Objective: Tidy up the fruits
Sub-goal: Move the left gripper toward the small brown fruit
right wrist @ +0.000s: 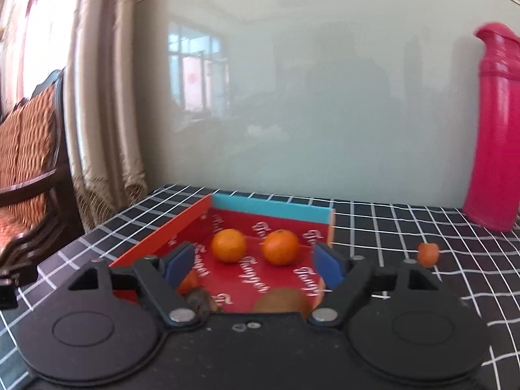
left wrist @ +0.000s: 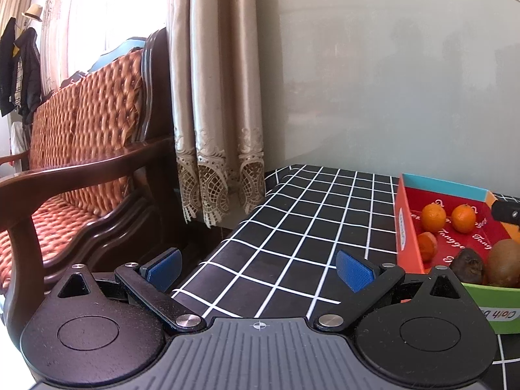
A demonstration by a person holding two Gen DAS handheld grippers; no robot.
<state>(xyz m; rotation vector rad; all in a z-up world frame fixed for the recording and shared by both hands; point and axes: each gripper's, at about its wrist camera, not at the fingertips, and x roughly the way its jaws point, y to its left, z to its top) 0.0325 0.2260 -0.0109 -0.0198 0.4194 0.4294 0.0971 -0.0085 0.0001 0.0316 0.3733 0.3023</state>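
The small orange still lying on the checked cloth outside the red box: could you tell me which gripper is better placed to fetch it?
Right. The right gripper is open, with the loose orange nearby; the left gripper faces bare cloth.

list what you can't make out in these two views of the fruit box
- Third orange, left wrist view: half behind the box's near wall; in the right wrist view the right tool covers most of it.
- Kiwi, right wrist view: blurred, lower part behind the tool body.
- Dark fruit: too dim to identify.
- Small orange piece on the tablecloth: blurred, whole fruit or peel unclear.
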